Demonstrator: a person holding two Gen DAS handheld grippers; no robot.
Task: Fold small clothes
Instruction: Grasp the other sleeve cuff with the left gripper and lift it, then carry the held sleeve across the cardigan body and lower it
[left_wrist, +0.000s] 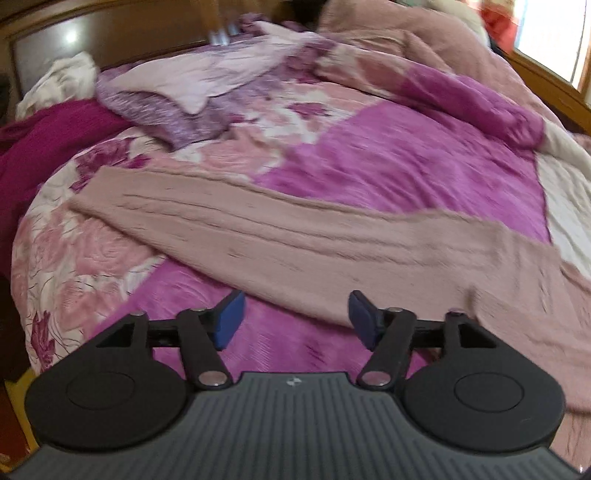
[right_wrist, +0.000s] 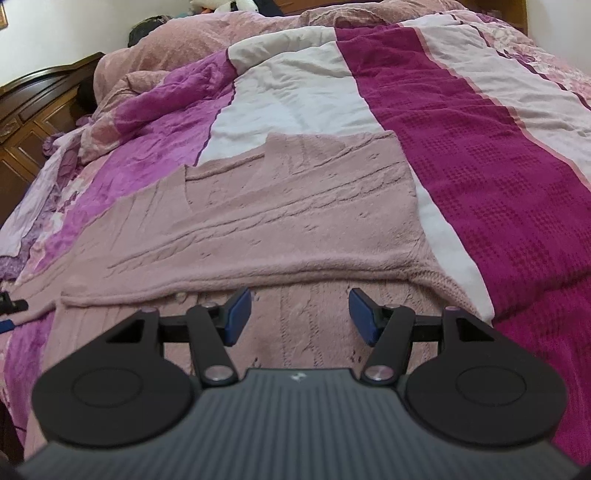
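The right gripper hangs half open and empty over a pink knitted sweater spread flat on the quilt. The left gripper, wide open and empty, hovers beside its near hem. Soft, light and floppy, it should crease easily; hems and sleeve ends look the best holds. Its sleeve stretches lengthwise leftward across the quilt.

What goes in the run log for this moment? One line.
task: fold small clothes | pink knit sweater: flat on bed, partly folded | left gripper: open, empty | right gripper: open, over sweater
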